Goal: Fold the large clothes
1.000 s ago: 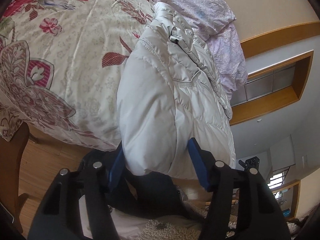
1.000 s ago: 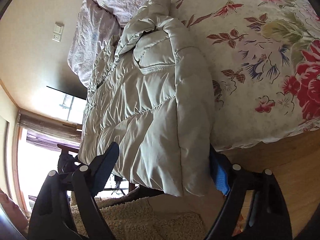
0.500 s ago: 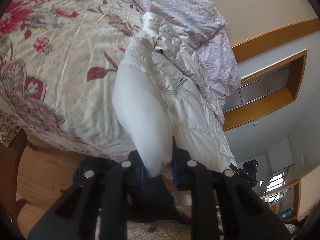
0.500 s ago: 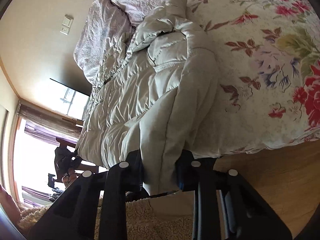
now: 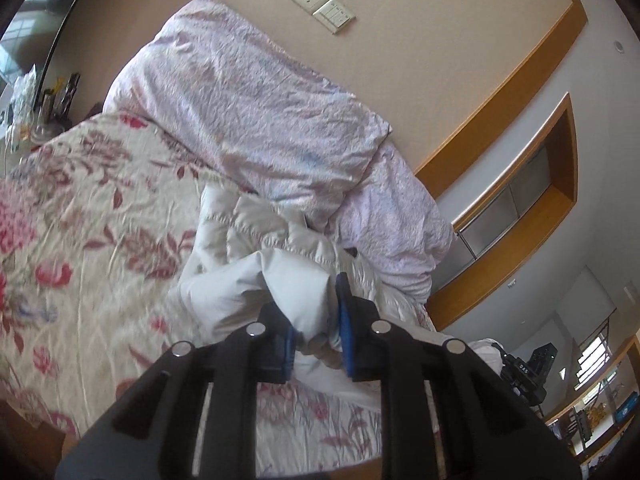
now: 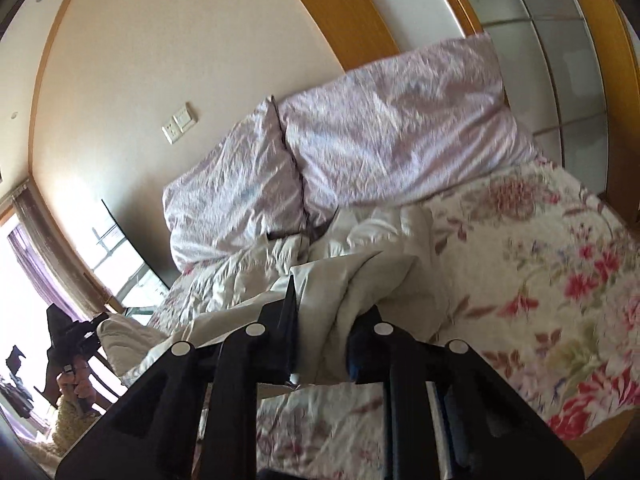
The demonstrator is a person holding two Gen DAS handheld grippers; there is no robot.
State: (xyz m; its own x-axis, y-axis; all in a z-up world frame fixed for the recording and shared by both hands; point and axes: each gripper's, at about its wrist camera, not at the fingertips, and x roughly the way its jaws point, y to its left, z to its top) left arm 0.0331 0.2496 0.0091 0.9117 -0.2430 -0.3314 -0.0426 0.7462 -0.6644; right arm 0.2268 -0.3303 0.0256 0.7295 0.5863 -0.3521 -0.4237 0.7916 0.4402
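A cream quilted puffer jacket (image 5: 256, 272) lies on the flowered bedspread (image 5: 80, 240), its far end bunched against the pillows. My left gripper (image 5: 310, 300) is shut on one lower corner of the jacket, which is lifted off the bed, with fabric squeezed between the blue pads. In the right wrist view the same jacket (image 6: 360, 272) rises in a fold from the bedspread (image 6: 540, 260). My right gripper (image 6: 332, 300) is shut on the other lower corner. The hem between the two grips is hidden below the fingers.
Two lilac pillows (image 5: 260, 120) (image 6: 400, 128) lean against the beige wall at the head of the bed. A socket plate (image 5: 322, 6) is on that wall. Wooden trim and a recessed shelf (image 5: 532, 200) run to the right. A bright window (image 6: 24, 280) is at the left.
Both grippers went from open around the jacket's hanging hem to shut on it. They then rose, lifting the hem above the bed edge, and the views tilted up toward the pillows.
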